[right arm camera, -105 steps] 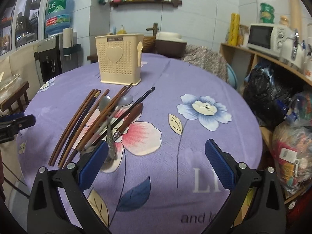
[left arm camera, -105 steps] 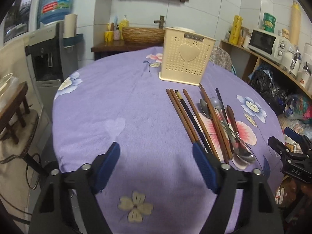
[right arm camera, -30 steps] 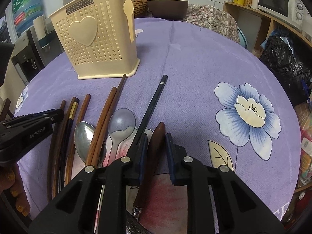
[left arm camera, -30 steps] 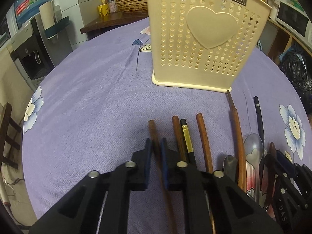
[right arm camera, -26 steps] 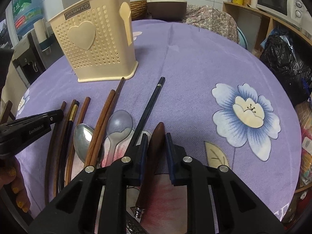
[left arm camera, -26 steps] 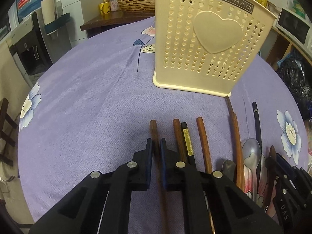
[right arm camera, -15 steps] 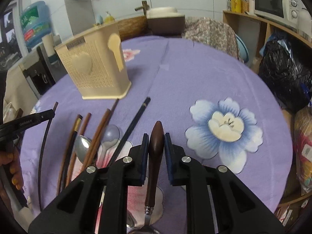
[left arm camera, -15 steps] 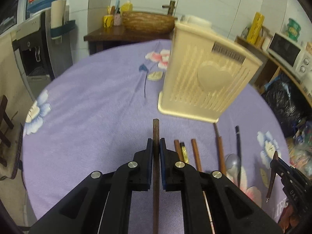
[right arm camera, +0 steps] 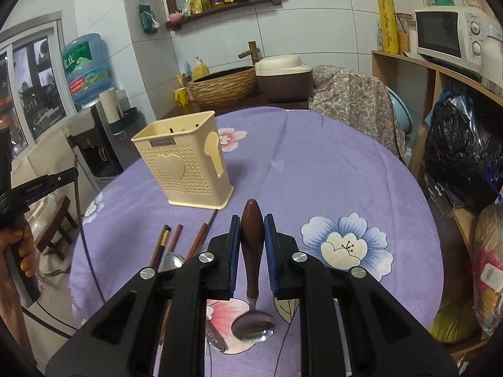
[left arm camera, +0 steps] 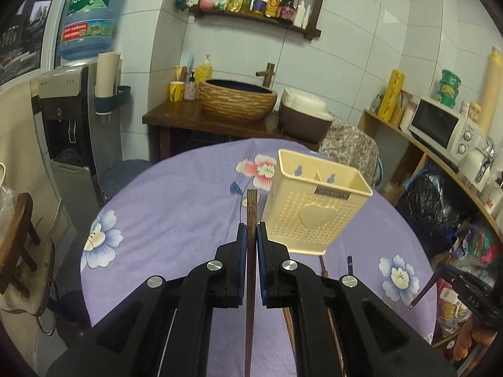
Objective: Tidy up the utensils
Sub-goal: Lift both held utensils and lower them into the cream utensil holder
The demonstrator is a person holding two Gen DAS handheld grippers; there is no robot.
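Note:
My left gripper (left arm camera: 250,238) is shut on a dark wooden chopstick (left arm camera: 250,267), held high above the table, left of and short of the cream utensil holder (left arm camera: 314,213). My right gripper (right arm camera: 252,229) is shut on the brown wooden handle of a spoon (right arm camera: 252,251); its metal bowl hangs below the jaws. The holder (right arm camera: 185,169) stands ahead and to the left in the right wrist view. Several chopsticks (right arm camera: 176,242) and a metal spoon (right arm camera: 171,262) lie on the purple tablecloth (right arm camera: 314,169). The left gripper (right arm camera: 41,185) with its chopstick shows at the far left.
The round table drops off on all sides. A water dispenser (left arm camera: 72,132) and a wooden stool (left arm camera: 19,238) stand at the left. A basin counter (left arm camera: 220,110) is behind the table. Shelves with a microwave (left arm camera: 440,128) and black bags (left arm camera: 430,207) are at the right.
Both grippers have risen well above the table, each carrying its utensil. The holder now appears lower and farther, with its open top in view.

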